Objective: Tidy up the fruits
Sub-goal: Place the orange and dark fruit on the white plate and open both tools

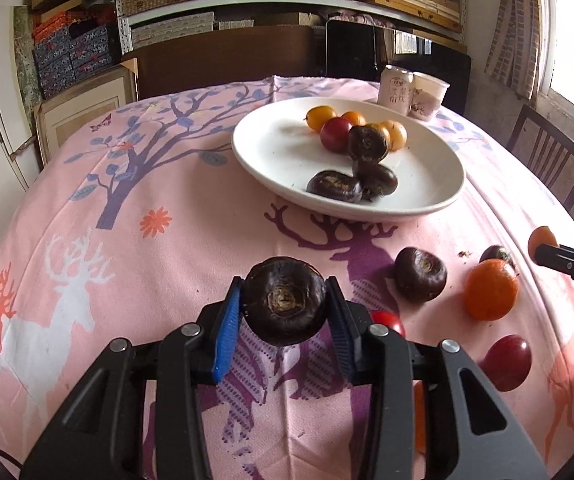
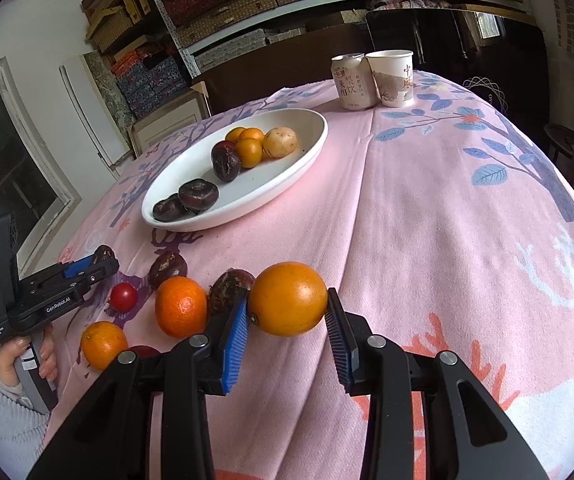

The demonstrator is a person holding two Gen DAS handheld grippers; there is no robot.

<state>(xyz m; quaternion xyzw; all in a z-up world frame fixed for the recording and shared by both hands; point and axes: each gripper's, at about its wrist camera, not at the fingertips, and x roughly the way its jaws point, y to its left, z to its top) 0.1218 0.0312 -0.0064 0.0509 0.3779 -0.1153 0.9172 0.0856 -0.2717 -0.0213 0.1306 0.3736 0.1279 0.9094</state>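
Dark and glossy, a water chestnut point(image 1: 285, 302) sits squarely between the blue pads of the left gripper point(image 1: 285, 308), both pads pressed against its sides, its stem scar facing the camera. No earlier view to compare, so only the grip itself can be called. Beyond those jaws lies the white plate point(image 1: 439, 196), carrying three more water chestnuts, small orange fruits and a red one; which of them touch is hard to say in the cluster. Right of the jaws, loose on the pink tablecloth point(image 1: 167, 272), are another water chestnut point(image 1: 420, 275), an orange point(image 1: 490, 289) and a red cherry tomato point(image 1: 507, 362); a second tomato is half hidden behind the right-hand finger. Over on the other side, the right gripper point(image 2: 287, 312) is clamped on a smooth orange fruit point(image 2: 287, 298), pads tight on both flanks. Just left of those jaws a water chestnut point(image 2: 229, 288) is partly masked by the blue pad, and a red fruit peeks out, mostly cut off by the gripper body. Far beyond the jaws stand a drink can point(image 2: 353, 82) and a paper cup point(image 2: 393, 78), touching.
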